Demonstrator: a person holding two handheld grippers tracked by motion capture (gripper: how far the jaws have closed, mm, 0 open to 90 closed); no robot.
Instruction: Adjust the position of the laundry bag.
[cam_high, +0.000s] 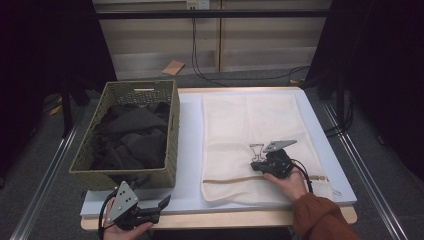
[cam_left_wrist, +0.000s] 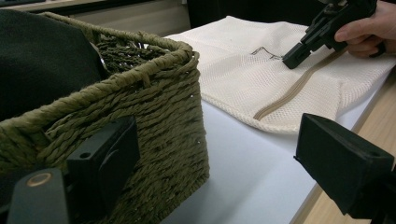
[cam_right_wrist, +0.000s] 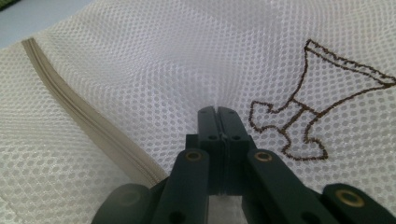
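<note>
A cream mesh laundry bag lies flat on the table's right half, with a tan zipper across its near end and a brown embroidered mark. My right gripper rests on the bag just beside that mark. Its jaws are pressed together, and the mesh puckers at their tips. My left gripper is held at the table's front left edge, in front of the woven basket. It is open, with nothing between its fingers.
The olive woven basket stands on the left of the white tabletop and holds dark clothes. A strip of bare table runs between basket and bag. Cables and a cardboard scrap lie on the floor beyond.
</note>
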